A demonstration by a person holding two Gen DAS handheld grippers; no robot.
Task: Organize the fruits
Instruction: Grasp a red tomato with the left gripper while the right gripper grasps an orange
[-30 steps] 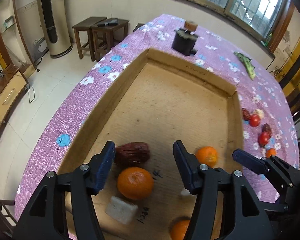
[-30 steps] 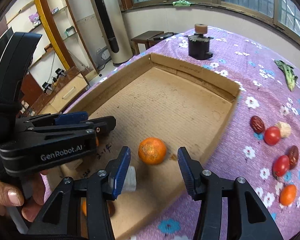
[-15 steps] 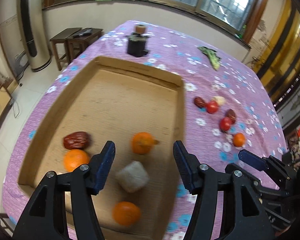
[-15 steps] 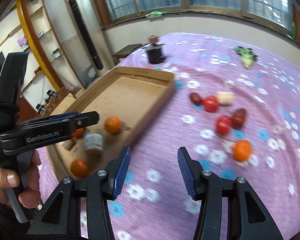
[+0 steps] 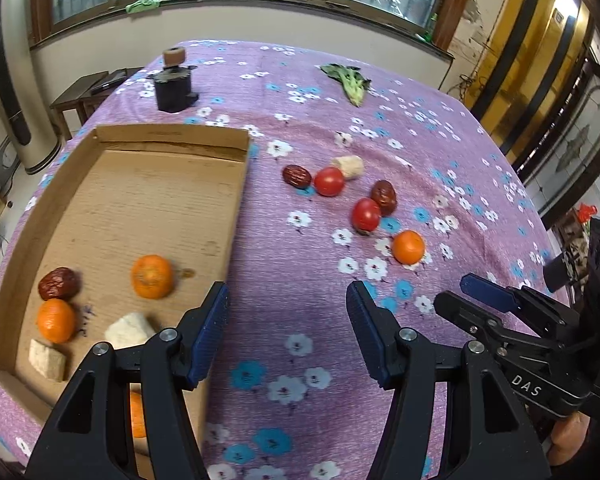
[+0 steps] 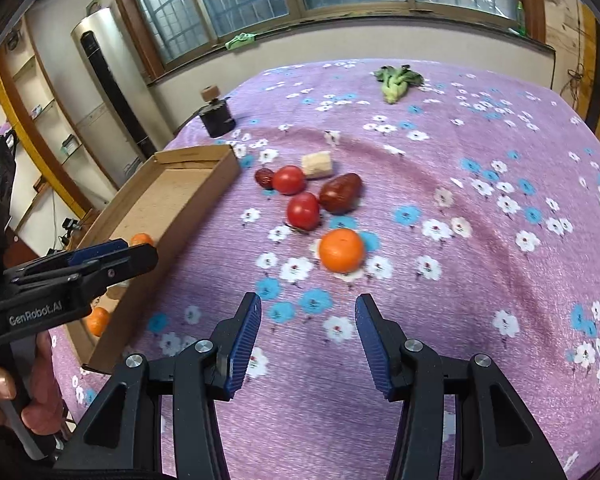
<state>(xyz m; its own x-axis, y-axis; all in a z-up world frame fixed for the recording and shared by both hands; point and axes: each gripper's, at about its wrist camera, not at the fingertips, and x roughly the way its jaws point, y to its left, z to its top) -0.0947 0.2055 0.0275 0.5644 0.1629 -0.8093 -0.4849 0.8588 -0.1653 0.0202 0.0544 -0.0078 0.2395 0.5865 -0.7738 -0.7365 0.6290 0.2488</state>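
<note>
Both tongs hang over the purple flowered tablecloth (image 5: 284,248) with nothing between their blue pads. The left tongs (image 5: 286,334) stand wide apart and empty, their left finger over the near right corner of the cardboard tray (image 5: 236,200), their right finger over bare cloth. The right tongs (image 6: 308,338) are parted too, a little narrower, and hold nothing.

The loose fruit lies ahead of the right tongs. Nearest, just beyond the gap between the fingers, sits an orange (image 6: 341,250). Further ahead and slightly left is a tomato (image 6: 303,211), with a dark red date (image 6: 340,193) touching or almost touching its right side. Beyond them a second tomato (image 6: 288,179) sits between a smaller date (image 6: 263,178) on its left and a pale chunk (image 6: 318,165) on its right. From the left tongs this same cluster lies ahead and to the right.

The tray is left of the right tongs and ahead-left of the left ones. Inside it, seen from the left tongs, are an orange (image 5: 152,277) close to the left finger, a date (image 5: 58,283) and another orange (image 5: 55,320) further left, and two pale chunks (image 5: 126,330) near the tray's front edge. One more orange (image 5: 137,414) shows partly behind the left finger.

Far ahead on the cloth stand a dark grinder (image 5: 173,82) and a leafy green vegetable (image 5: 350,80).
</note>
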